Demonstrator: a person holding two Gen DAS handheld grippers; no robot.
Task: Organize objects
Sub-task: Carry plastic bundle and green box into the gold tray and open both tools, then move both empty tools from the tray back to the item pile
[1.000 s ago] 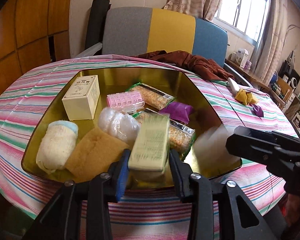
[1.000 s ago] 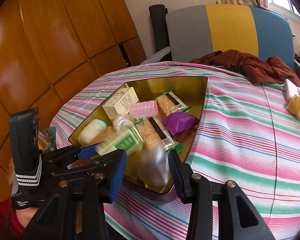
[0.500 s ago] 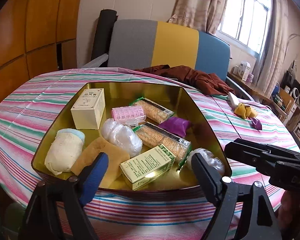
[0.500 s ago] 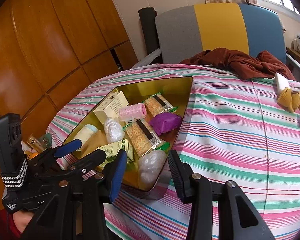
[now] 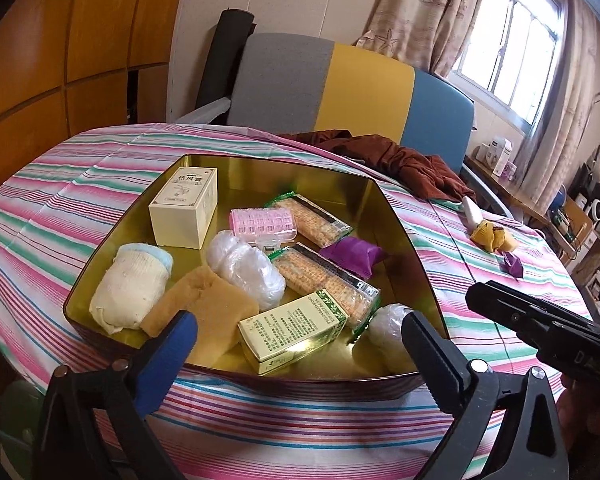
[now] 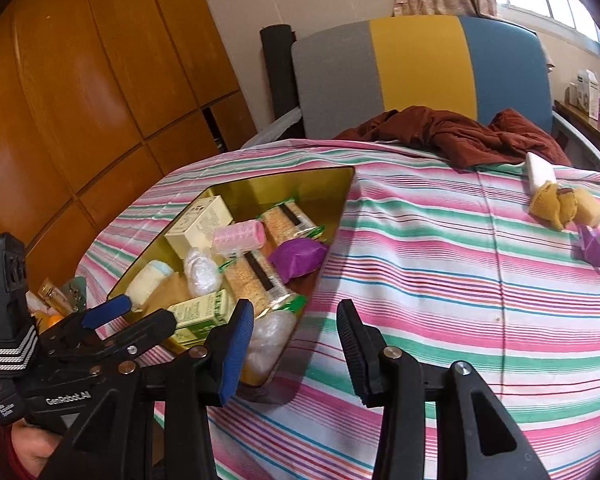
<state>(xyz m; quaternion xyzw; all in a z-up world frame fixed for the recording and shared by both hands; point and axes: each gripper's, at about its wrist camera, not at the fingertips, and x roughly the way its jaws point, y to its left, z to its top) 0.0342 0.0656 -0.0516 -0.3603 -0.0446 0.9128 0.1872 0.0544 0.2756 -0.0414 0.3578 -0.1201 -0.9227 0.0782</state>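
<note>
L gripper [image 5: 296, 340] letting go over gold tin [image 5: 416, 248]; R gripper [image 6: 296, 344] empty, part open.

L jaws opening, nothing pinched; green box [image 5: 292, 330] lies free at tin's near edge, beside cracker pack [image 5: 324, 280]. R sits just outside tin's right wall. Judgement: back L straight off w/o nudging box, then send R to yellow bundle [image 6: 564, 204], far right of tin.

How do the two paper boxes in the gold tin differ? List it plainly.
The cream box sits at the tin's far left corner; the green-printed box lies near the front rim. The cream box is squat and blocky; the green-printed box is long and slim. The cream box is nearly plain; the green-printed box carries dense text and a leaf border. Both are closed cartons inside the tin.
</note>
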